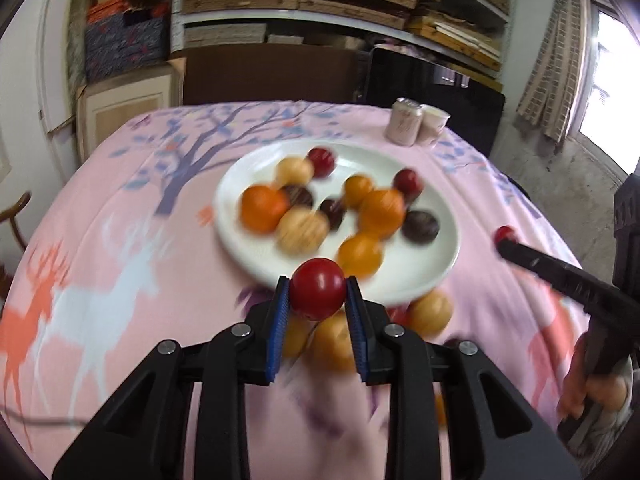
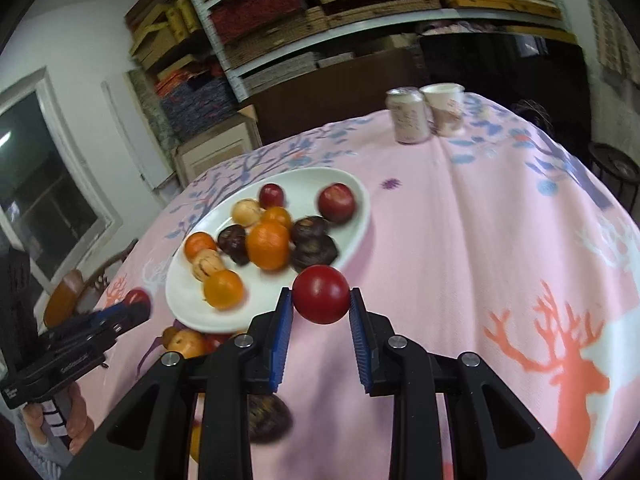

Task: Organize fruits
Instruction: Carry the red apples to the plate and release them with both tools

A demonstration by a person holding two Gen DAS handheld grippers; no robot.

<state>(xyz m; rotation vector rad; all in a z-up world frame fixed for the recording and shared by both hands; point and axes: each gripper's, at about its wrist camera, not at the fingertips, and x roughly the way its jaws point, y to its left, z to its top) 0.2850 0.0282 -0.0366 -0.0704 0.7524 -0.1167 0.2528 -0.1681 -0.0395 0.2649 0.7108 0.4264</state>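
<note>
Pink tablecloth [image 1: 120, 240]; red fruit [image 1: 318, 294] between hand-held gripper [image 1: 318, 300] pads.

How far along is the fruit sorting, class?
Done: about a dozen fruits already lie on the white plate. In hand: the left gripper and the right gripper each clamp a red fruit. Left: several orange fruits and a dark fruit still lie on the tablecloth.

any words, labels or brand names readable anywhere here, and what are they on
None can be quoted for certain.
Left gripper body, right wrist view: small white print on its black side, too blurred to read.
Can: pale pink with faint print, too blurred to read.
Paper cup: pink pattern only, no legible words.
Shelf boxes: no legible lettering.
Tablecloth: deer and tree pictures, no words.
</note>
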